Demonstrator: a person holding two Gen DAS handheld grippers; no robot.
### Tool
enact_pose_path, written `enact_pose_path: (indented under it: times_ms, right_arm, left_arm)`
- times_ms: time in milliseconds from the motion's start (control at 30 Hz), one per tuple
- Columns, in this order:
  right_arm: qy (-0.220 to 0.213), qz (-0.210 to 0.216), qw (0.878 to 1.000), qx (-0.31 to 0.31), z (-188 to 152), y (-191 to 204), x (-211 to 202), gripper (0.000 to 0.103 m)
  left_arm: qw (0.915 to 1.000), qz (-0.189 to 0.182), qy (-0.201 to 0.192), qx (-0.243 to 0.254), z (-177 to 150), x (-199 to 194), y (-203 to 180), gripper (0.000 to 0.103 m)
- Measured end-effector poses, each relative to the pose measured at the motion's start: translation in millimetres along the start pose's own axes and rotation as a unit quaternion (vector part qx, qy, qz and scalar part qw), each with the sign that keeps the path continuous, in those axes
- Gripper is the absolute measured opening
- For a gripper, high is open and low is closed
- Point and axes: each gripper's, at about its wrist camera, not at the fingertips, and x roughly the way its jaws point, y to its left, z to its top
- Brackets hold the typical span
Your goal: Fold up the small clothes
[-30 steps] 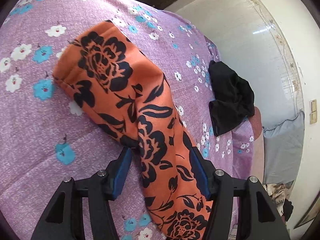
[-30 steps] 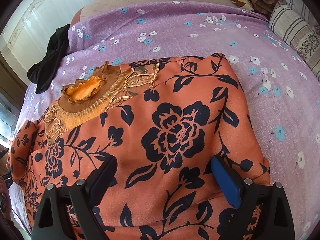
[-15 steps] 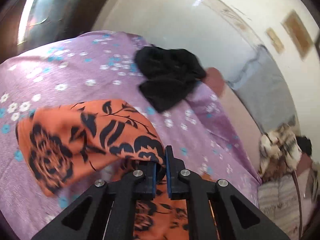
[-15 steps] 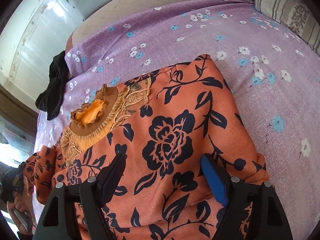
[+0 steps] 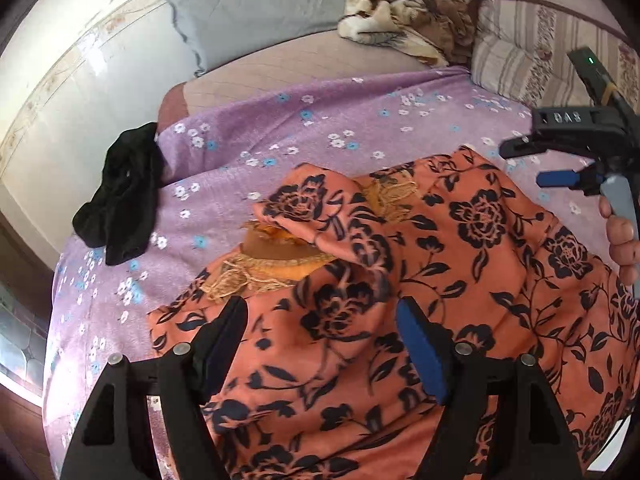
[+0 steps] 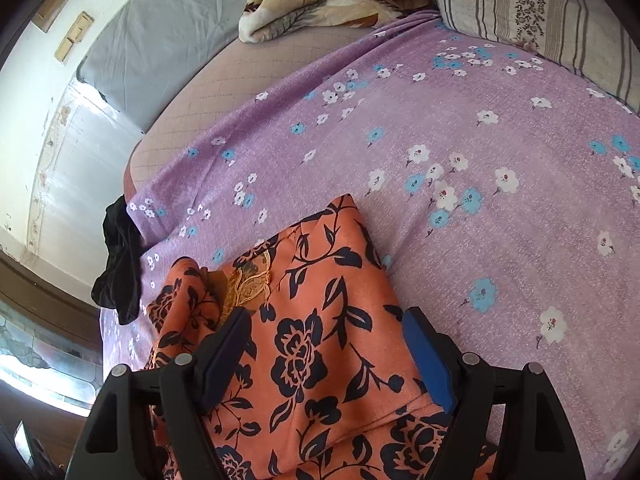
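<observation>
An orange garment with black flowers lies spread on the purple flowered bedsheet. One sleeve lies folded over its gold lace collar. My left gripper is open and empty just above the garment's near part. My right gripper is open and empty over the garment; it also shows in the left wrist view, at the right, held by a hand.
A black garment lies at the sheet's left edge, also in the right wrist view. A grey pillow, a brown blanket and a striped pillow lie at the bed's far end.
My left gripper, shut on the sleeve half a second ago, has carried it over the collar, let go and opened. My right gripper has drawn back toward the garment's right edge.
</observation>
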Motion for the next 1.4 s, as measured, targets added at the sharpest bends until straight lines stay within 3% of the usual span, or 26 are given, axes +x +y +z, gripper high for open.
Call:
enact_pose_path:
  times_ms: [67,133,200,267,300,367,400,500,567,633,800,933,1067,1100,1133,1167,1200,1333,1367,1400]
  right_arm:
    - [0.006,0.004,1.0,-0.005,-1,3,3,0.08]
    - [0.014,0.008,1.0,-0.016,-5,9,6,0.08]
    - [0.019,0.013,0.999,-0.035,-9,17,9,0.08]
    - [0.019,0.014,0.997,-0.069,-15,30,13,0.08]
    - [0.018,0.014,0.996,-0.092,-19,39,15,0.08]
    - [0.02,0.008,0.989,-0.146,-28,60,21,0.08]
    - [0.022,0.009,0.984,-0.174,-33,72,23,0.08]
    - [0.022,0.024,0.972,-0.232,-42,109,28,0.08]
    - [0.025,0.034,0.964,-0.264,-42,140,35,0.08]
    - [0.023,0.028,0.952,-0.303,-42,175,44,0.081]
    - [0.069,0.001,0.925,-0.373,-51,250,89,0.081]
    - [0.102,-0.073,0.9,-0.417,-65,284,135,0.081]
    - [0.124,-0.151,0.878,-0.436,-73,285,176,0.079]
    - [0.123,-0.163,0.878,-0.434,-72,281,181,0.074]
    - [0.126,-0.17,0.878,-0.429,-70,276,184,0.045]
    - [0.132,-0.17,0.881,-0.422,-66,270,184,0.027]
    - [0.127,-0.161,0.889,-0.41,-61,265,178,0.016]
    - [0.076,-0.121,0.918,-0.369,-31,235,124,0.008]
    - [0.076,-0.121,0.918,-0.369,-31,235,124,0.008]
    - [0.05,-0.091,0.936,-0.336,-14,211,85,0.008]
  left_arm:
    - [0.9977,0.004,-0.009,-0.067,-2,-4,41,0.078]
    - [0.9868,0.012,-0.006,-0.161,-10,1,87,0.079]
    - [0.9615,0.013,0.011,-0.274,-26,11,131,0.079]
    - [0.9308,0.027,0.069,-0.358,-49,32,157,0.079]
    - [0.9199,0.045,0.107,-0.375,-59,44,162,0.078]
    - [0.9109,0.101,0.181,-0.357,-73,68,155,0.078]
    - [0.9128,0.122,0.207,-0.33,-76,78,146,0.077]
    - [0.934,0.169,0.189,-0.252,-66,75,121,0.078]
    - [0.9465,0.148,0.182,-0.221,-63,71,113,0.078]
    - [0.9426,0.124,0.19,-0.245,-72,71,119,0.079]
    - [0.916,0.043,0.197,-0.347,-94,71,148,0.084]
    - [0.9182,0.049,0.201,-0.338,-93,69,142,0.084]
    - [0.9174,0.046,0.204,-0.338,-89,73,135,0.084]
    - [0.9171,0.044,0.205,-0.339,-89,73,135,0.084]
    - [0.9167,0.042,0.205,-0.34,-89,72,134,0.084]
    - [0.916,0.039,0.206,-0.342,-91,76,142,0.084]
    - [0.9157,0.038,0.206,-0.343,-91,77,145,0.084]
    - [0.9155,0.037,0.205,-0.344,-93,76,150,0.084]
    - [0.9156,0.039,0.205,-0.344,-93,75,150,0.084]
    - [0.9159,0.041,0.205,-0.343,-95,73,151,0.084]
